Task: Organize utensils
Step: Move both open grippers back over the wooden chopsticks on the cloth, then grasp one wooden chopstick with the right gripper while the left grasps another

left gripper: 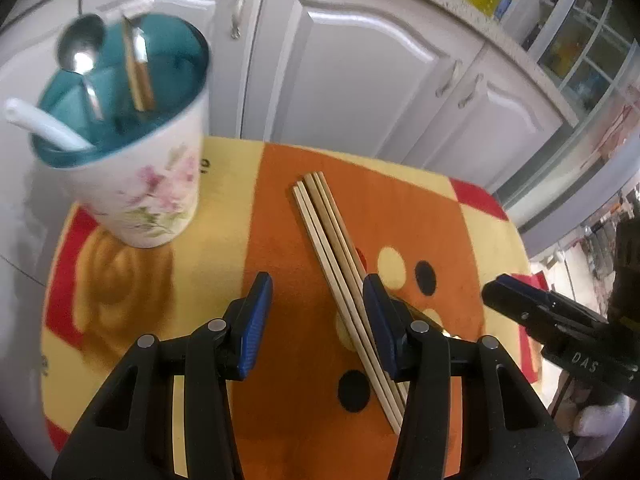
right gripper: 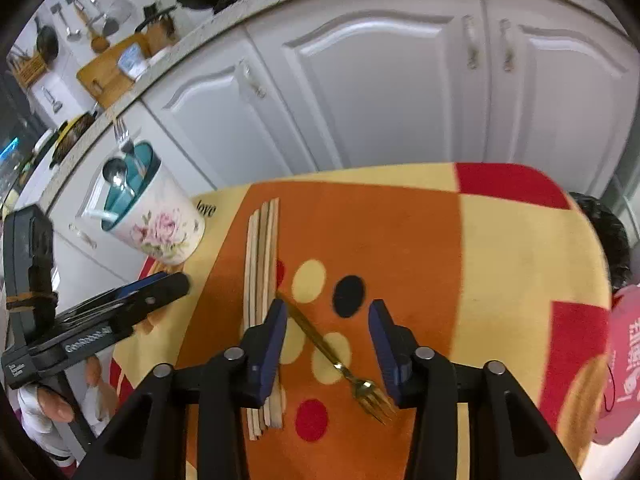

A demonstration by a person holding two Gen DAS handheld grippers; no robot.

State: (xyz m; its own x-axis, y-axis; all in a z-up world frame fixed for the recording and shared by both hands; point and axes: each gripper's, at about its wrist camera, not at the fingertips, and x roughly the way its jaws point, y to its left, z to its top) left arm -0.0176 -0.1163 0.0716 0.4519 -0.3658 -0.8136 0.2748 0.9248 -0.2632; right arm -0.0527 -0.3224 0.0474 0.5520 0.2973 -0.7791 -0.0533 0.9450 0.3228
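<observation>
4 chopsticks [left gripper: 340,276] and 1 fork [right gripper: 332,360] lie right of cup [left gripper: 156,196], unsorted; left gripper [left gripper: 318,320] and right gripper [right gripper: 328,344] both apart, empty.

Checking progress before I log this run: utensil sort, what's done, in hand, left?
Done: the floral cup already holds a metal spoon, a white spoon and a fork. In hand: nothing; the left gripper stands open over the chopsticks, the right gripper open over the gold fork. Left: chopsticks and gold fork still lie on the cloth.
</observation>
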